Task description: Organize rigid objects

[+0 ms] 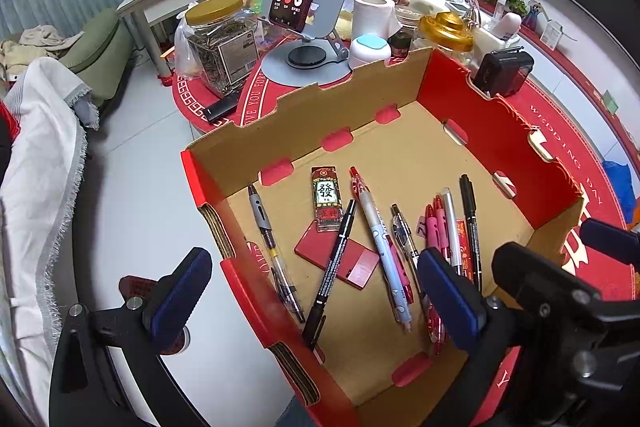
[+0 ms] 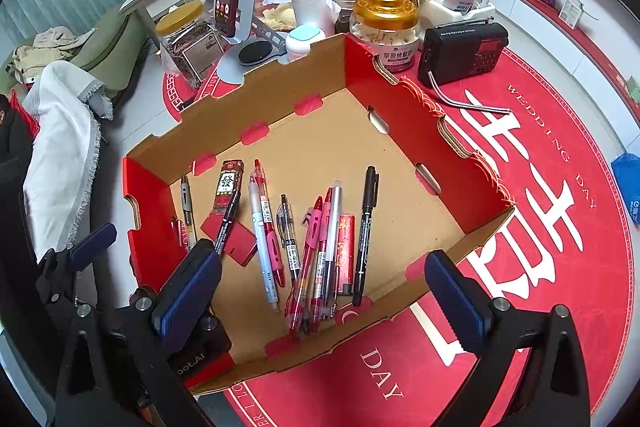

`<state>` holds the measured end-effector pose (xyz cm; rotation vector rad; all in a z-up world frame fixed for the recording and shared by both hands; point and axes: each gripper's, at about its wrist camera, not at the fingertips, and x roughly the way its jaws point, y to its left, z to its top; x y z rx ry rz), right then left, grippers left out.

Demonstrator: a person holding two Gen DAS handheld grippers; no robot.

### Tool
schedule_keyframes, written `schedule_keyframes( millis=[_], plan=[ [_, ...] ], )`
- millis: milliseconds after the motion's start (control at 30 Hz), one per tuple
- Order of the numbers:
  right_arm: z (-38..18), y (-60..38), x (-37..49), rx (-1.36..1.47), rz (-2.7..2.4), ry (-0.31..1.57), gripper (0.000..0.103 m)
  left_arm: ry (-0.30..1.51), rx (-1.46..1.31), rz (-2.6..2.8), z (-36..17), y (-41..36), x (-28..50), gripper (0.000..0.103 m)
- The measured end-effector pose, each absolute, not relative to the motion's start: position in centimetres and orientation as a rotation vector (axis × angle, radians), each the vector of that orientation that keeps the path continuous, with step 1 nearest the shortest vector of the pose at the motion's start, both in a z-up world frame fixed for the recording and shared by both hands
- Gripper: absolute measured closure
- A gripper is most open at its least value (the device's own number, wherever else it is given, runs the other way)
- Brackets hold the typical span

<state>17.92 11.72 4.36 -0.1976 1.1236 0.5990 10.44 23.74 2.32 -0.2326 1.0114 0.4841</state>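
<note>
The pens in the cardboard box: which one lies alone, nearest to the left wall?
The grey-grip pen with the clear barrel, beside the left wall of the cardboard box. It touches no other pen; the rest lie further right, several overlapping or bunched together.

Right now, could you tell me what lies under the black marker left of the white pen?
The black marker lies across a flat red card on the cardboard box floor. The card's middle strip is covered.
</note>
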Motion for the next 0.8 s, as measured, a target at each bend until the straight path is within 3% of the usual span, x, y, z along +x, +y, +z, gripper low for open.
schedule_keyframes(
  millis=[800],
  plan=[
    [4.32, 12.00, 17.91, -0.207, 0.603, 1.124, 0.001, 1.001, -0.232, 0.478, 2.12, 23.85, 10.32, 0.000]
  ],
)
